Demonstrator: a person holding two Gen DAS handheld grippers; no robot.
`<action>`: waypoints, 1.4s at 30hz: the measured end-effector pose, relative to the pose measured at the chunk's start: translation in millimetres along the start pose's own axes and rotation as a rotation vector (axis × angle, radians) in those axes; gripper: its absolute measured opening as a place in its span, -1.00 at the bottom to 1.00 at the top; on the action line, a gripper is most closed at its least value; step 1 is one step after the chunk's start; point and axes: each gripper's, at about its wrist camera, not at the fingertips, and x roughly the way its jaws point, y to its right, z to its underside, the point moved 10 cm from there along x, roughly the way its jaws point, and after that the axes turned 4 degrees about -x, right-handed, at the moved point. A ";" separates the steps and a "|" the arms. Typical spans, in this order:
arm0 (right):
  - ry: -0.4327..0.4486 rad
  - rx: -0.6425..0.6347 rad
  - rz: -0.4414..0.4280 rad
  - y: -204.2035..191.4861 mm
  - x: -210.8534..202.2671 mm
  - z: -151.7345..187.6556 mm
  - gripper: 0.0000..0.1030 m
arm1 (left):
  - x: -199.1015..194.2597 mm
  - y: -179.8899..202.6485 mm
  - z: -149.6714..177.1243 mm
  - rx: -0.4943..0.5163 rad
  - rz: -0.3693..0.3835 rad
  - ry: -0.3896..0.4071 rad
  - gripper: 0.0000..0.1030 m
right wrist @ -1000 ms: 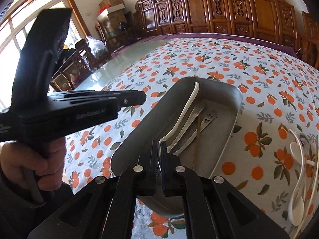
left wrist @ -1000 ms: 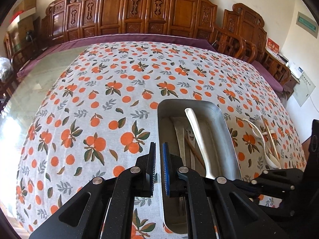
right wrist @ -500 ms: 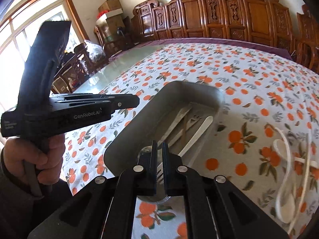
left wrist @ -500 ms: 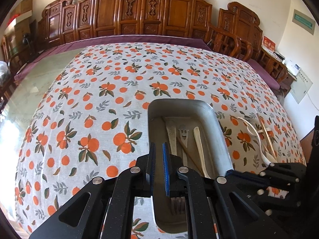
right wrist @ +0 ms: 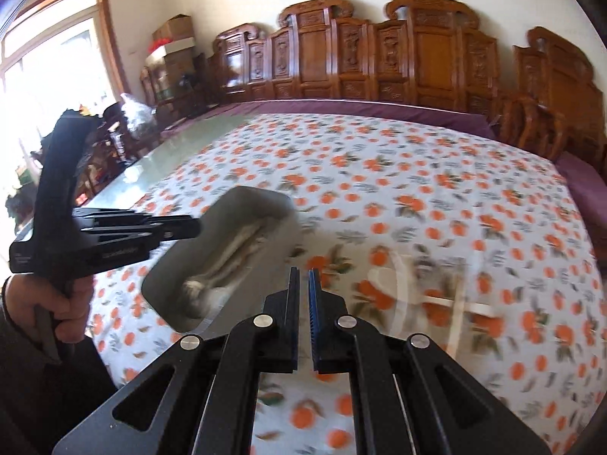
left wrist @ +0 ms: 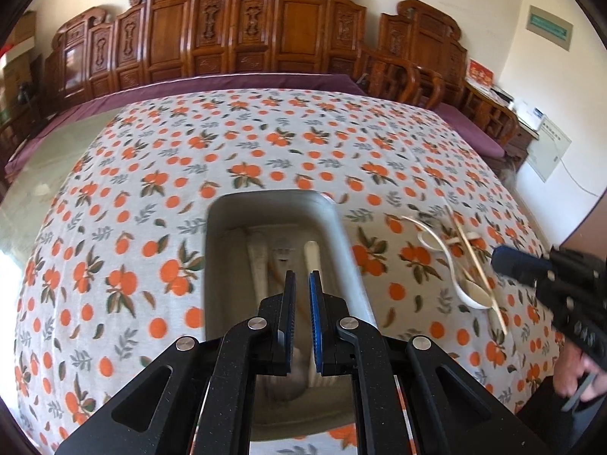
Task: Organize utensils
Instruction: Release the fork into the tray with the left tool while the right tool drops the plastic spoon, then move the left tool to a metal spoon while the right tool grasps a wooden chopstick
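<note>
Inside, one metal tray holds three utensils; both grippers' fingers nearly closed, empty.

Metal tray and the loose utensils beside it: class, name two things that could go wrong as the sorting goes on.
1. The white spoons and chopsticks lie crossed in a heap on the tablecloth, so gripping one may drag or flick another.
2. The right gripper is shut, nothing held; it must open before reaching the heap or it will only push things.
</note>
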 end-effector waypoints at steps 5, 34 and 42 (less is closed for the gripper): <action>-0.019 0.023 0.095 47.2 -10.1 17.4 -0.85 | 1.5 20.7 4.6 0.033 0.020 -0.004 -0.88; -0.213 0.141 0.197 119.5 39.6 100.4 -0.83 | 9.5 66.6 16.1 0.082 0.019 -0.003 0.22; -0.241 0.175 0.187 124.6 42.4 105.7 -0.86 | 7.3 82.3 20.5 0.100 0.020 0.000 0.22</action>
